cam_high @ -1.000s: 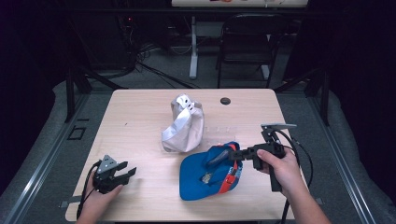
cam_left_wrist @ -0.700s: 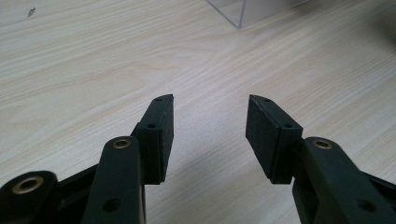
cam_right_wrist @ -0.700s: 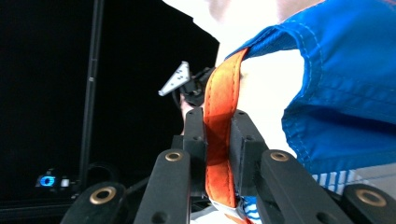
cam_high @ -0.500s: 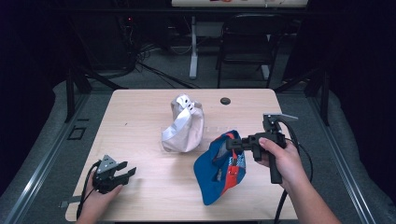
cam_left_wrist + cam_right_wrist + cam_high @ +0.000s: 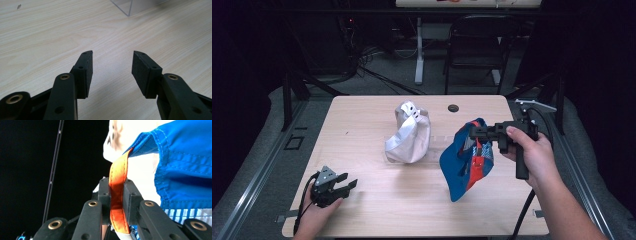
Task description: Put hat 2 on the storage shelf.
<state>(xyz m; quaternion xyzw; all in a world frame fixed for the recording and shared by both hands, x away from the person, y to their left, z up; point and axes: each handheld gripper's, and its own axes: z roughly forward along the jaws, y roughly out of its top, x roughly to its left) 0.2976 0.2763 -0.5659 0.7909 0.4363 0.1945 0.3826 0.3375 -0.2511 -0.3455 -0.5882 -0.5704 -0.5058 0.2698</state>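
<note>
A blue cap with a red-orange strap hangs above the table's right half, its brim pointing down. My right gripper is shut on it; in the right gripper view the orange strap is pinched between the two pads and the blue cap spreads to the right. A white cap sits upright on a clear stand in the table's middle. My left gripper rests near the front left corner of the table. Its jaws stand open over bare wood, and nothing lies between the pads.
The light wooden table has a small dark round hole at its far edge. A corner of the clear stand shows ahead of my left gripper. A dark chair and a white post stand beyond the table.
My right gripper has risen and lifted the blue cap off the table; the cap went from lying flat to hanging by its strap. The left gripper has kept still.
</note>
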